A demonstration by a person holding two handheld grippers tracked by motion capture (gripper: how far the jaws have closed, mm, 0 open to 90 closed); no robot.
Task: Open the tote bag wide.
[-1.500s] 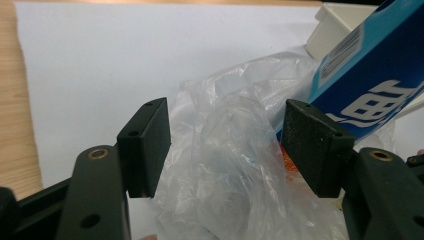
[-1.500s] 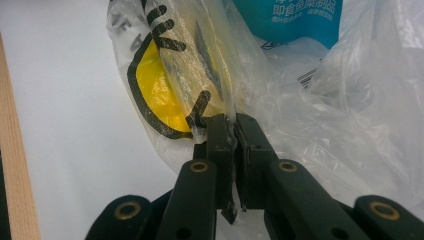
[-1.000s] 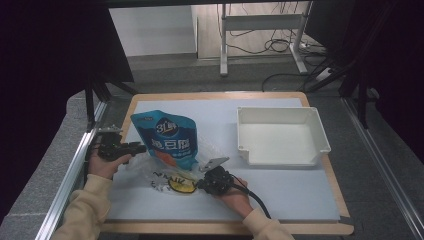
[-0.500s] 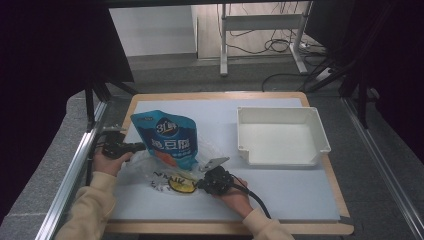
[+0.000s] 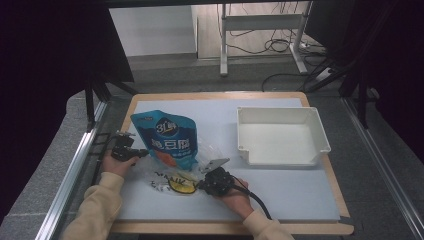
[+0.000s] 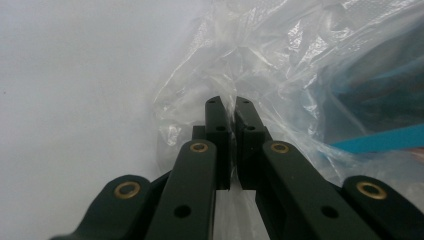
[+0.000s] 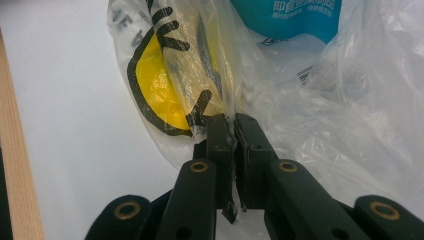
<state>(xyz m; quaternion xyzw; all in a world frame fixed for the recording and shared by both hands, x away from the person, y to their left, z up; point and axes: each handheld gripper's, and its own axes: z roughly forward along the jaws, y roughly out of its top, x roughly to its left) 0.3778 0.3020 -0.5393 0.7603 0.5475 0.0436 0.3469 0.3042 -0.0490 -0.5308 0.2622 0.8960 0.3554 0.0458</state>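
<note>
A clear plastic bag with a yellow and black print lies on the white mat, and a blue pouch stands half inside it. My left gripper sits at the bag's left edge. In the left gripper view, my left gripper is shut on a fold of the clear bag, with the blue pouch behind the film. My right gripper is at the bag's near right edge. In the right gripper view, my right gripper is shut on the bag's film beside the yellow print.
A white tray stands at the right back of the mat, holding nothing. The wooden table edge runs along the front. A metal rail borders the left side.
My left hand has come down and moved right to the bag's left edge, and its jaws have shut on the film. The right hand has stayed put.
</note>
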